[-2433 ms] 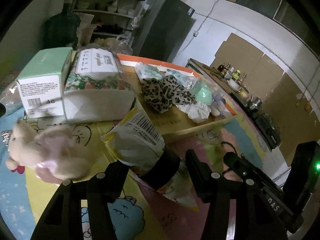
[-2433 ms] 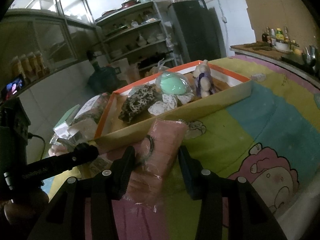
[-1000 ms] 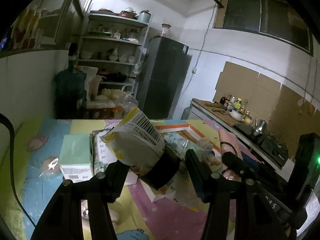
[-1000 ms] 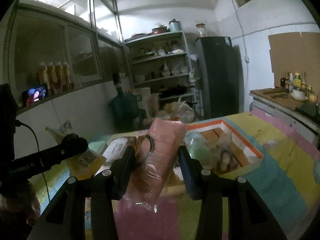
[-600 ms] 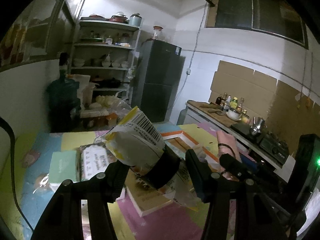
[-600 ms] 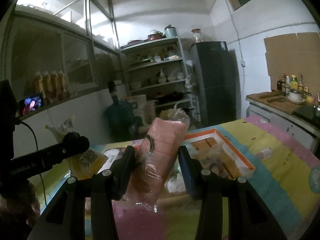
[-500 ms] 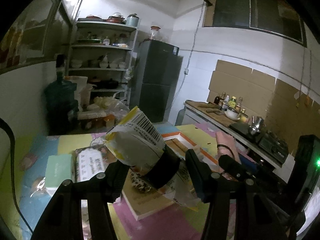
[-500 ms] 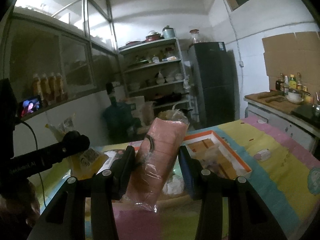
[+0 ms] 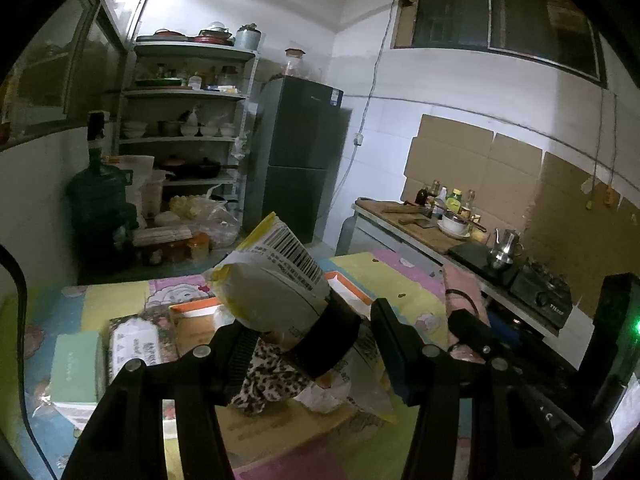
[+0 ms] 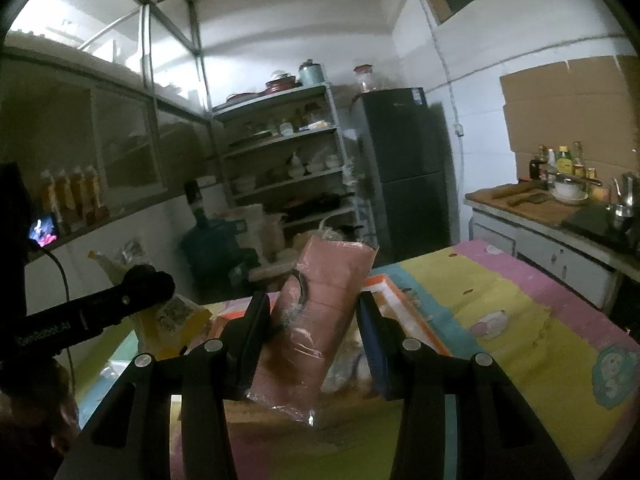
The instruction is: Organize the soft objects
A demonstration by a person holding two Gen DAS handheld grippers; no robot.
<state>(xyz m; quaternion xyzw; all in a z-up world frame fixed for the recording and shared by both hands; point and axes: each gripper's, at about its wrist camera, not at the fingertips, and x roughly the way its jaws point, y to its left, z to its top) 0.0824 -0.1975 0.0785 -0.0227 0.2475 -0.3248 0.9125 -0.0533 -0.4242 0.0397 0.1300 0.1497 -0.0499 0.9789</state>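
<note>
My left gripper (image 9: 316, 348) is shut on a yellow and white snack bag (image 9: 276, 280) with a barcode, held in the air above the table. Below it lies a cardboard tray (image 9: 192, 312) with an orange rim, and a leopard-print cloth (image 9: 272, 380) shows inside it. My right gripper (image 10: 312, 332) is shut on a pink plastic-wrapped pack (image 10: 324, 300), tilted upright over the same tray (image 10: 400, 296). In the right wrist view the left gripper (image 10: 136, 292) and its snack bag (image 10: 176, 320) show at the left. The rest of the tray's contents are hidden behind the packs.
A green box (image 9: 74, 364) and a floral tissue pack (image 9: 136, 344) lie left of the tray on a cartoon-print table cover (image 10: 520, 320). Beyond the table stand a dark fridge (image 9: 296, 160), shelves (image 9: 180, 136) and a water jug (image 9: 100, 208). A counter with a stove (image 9: 540, 292) runs along the right.
Both grippers kept their packs and drifted sideways above the table. In the left wrist view the boxes and tray slid left and down. In the right wrist view the tray sank behind the pink pack.
</note>
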